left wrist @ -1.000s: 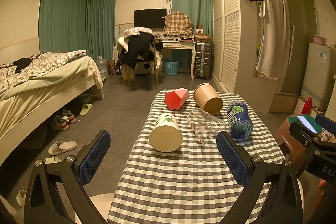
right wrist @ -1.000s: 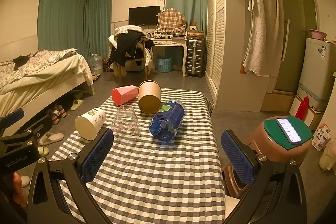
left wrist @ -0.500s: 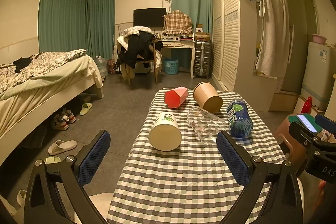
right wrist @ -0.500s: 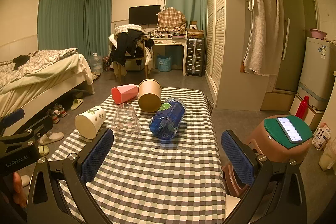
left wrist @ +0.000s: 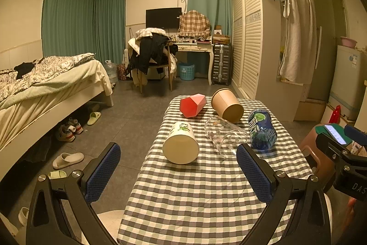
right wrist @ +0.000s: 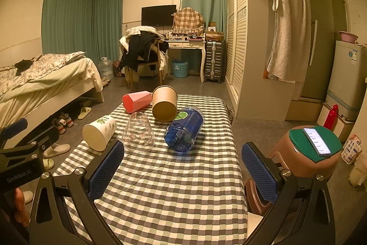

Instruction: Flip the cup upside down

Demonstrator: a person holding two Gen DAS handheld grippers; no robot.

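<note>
My left gripper (left wrist: 178, 172) and right gripper (right wrist: 183, 170) hover with jaws apart; five cups lie sideways on the worktop (left wrist: 206, 194), white cup (left wrist: 180, 145) nearest for grabbing.

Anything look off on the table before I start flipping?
All five vessels lie tipped on their sides on the checked table: white cup, clear glass, red cup, brown paper cup, blue bottle. No spill visible.

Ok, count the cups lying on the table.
5, all on their sides: white cup nearest left, clear cup middle, blue cup right, red cup and brown cup behind.
</note>
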